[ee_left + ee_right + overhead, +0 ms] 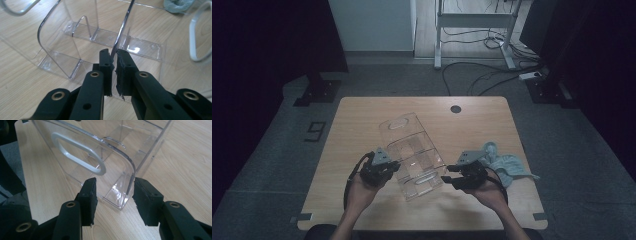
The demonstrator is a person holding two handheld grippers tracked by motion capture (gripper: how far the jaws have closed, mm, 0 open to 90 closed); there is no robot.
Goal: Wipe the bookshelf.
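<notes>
A clear plastic bin point(409, 137) with inner dividers and oval handle cut-outs lies at the middle of the wooden table point(362, 115). My left gripper point(394, 165) is at the bin's left side. In the left gripper view its jaws point(113, 53) pinch the thin edge of a clear wall point(125, 22). My right gripper point(451, 175) is at the bin's near right corner. Its jaws point(113, 182) stand apart on either side of that corner point(123, 203), and the left pad is clear of the plastic. A white-rimmed handle opening point(77, 155) faces it.
A crumpled grey-green cloth point(507, 165) lies on the table just right of my right hand, with its edge near the table's right side. A round cable hole point(455, 108) is at the table's far edge. Cables and desk legs are on the floor beyond.
</notes>
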